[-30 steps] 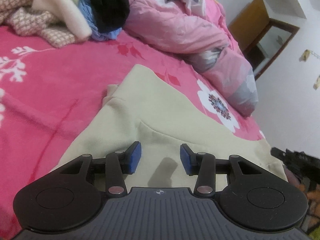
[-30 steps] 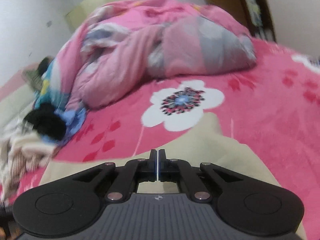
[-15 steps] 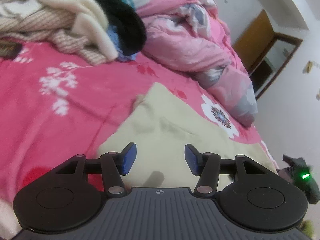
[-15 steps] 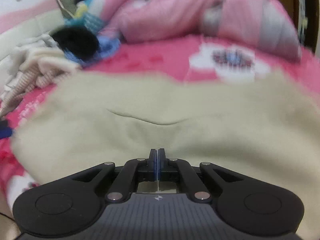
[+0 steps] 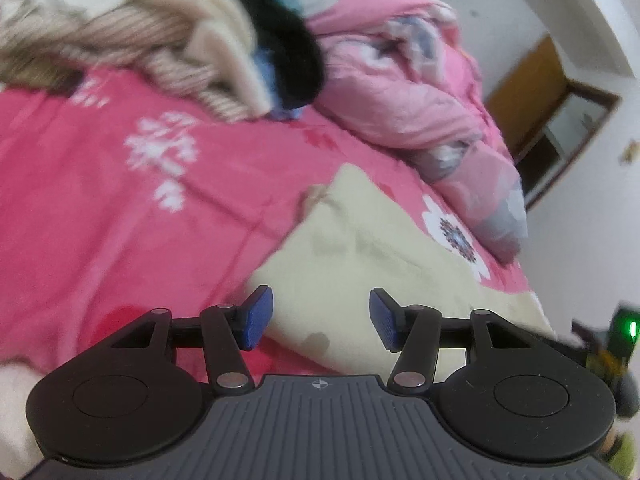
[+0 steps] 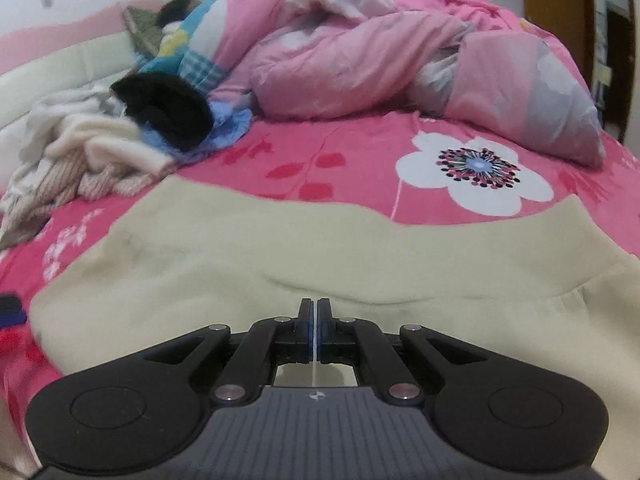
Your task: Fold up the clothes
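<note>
Left tongs apart above cream garment; right tongs clamped on its edge.

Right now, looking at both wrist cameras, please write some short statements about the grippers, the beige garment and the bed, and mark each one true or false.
1. The left gripper is open. True.
2. The right gripper is wide open. False: its jaws are shut, with only a thin slit between them.
3. The beige garment lies on a pink flowered bed sheet. True.
4. The pile of clothes sits on top of the beige garment. False: it lies apart, farther back on the sheet.
5. A pink duvet is bunched up behind the garment. True.
</note>
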The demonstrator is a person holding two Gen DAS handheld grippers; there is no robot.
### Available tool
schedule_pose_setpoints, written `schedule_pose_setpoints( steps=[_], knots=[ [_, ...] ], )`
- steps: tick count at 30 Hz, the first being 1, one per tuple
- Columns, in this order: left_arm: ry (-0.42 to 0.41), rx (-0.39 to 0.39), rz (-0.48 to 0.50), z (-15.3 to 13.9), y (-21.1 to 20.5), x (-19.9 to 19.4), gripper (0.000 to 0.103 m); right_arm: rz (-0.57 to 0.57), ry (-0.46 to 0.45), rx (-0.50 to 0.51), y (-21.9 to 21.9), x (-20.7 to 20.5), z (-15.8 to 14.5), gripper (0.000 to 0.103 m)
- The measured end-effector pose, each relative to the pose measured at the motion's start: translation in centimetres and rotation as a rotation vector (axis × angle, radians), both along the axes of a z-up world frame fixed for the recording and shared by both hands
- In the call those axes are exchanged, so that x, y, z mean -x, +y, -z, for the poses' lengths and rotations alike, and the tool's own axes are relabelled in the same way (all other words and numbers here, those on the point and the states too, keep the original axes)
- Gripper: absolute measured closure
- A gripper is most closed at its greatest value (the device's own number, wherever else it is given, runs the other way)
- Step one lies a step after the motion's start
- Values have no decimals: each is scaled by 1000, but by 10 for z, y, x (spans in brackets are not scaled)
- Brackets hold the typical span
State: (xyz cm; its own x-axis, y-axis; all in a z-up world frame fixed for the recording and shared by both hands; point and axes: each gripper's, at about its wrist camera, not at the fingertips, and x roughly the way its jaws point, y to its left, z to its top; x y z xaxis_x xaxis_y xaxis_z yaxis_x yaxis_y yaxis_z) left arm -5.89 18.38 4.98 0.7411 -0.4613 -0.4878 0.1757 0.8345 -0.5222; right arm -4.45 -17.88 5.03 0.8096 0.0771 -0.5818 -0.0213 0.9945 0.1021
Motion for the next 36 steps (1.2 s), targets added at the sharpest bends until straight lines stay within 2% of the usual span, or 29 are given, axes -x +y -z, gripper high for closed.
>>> schedule_pose_setpoints(
  steps=[4,5,7,8,11,14,16,18,19,21,22,23,24,27,30,32,34,36],
  knots=[
    [-64,-79,91,-2,-30,-13,49,48,-15,-13,0,-18,-5,103],
    [-63,-98,107,1,-36,-17,49,60,9,6,1,-26,0,103],
    [-18,-157,113,13,-49,-27,49,48,96,38,0,-45,28,103],
    [3,-179,111,19,-54,-30,49,46,95,38,0,-47,32,103],
    [-24,-204,111,25,-57,-27,48,51,90,39,1,-49,32,103],
    [-22,-177,114,26,-51,-24,48,70,110,32,3,-50,17,102],
    [-17,-153,115,26,-45,-23,48,65,61,-25,4,-33,1,102],
    [-10,-128,113,27,-42,-23,48,67,14,-21,9,-12,-11,102],
    [-7,-115,110,26,-41,-24,48,74,17,-12,11,-4,-9,102],
    [-2,-95,107,26,-41,-24,48,59,122,-16,10,-8,19,102],
    [0,-88,107,26,-40,-25,48,51,145,-34,6,-11,41,102],
    [2,-81,107,26,-39,-25,48,51,132,-48,4,-9,44,102],
    [4,-74,107,26,-39,-25,48,51,112,-61,2,-6,44,102],
    [-11,-31,93,18,-24,-19,48,88,116,-81,3,5,19,100],
    [-27,13,78,9,-8,-13,48,45,27,-14,22,40,-2,98],
    [-40,39,66,4,2,-8,48,-17,33,32,33,53,10,98],
    [-45,57,46,-1,14,-4,48,-42,95,63,39,51,43,97],
    [-39,64,20,-3,25,-3,48,-55,69,133,49,53,43,97]
  ],
)
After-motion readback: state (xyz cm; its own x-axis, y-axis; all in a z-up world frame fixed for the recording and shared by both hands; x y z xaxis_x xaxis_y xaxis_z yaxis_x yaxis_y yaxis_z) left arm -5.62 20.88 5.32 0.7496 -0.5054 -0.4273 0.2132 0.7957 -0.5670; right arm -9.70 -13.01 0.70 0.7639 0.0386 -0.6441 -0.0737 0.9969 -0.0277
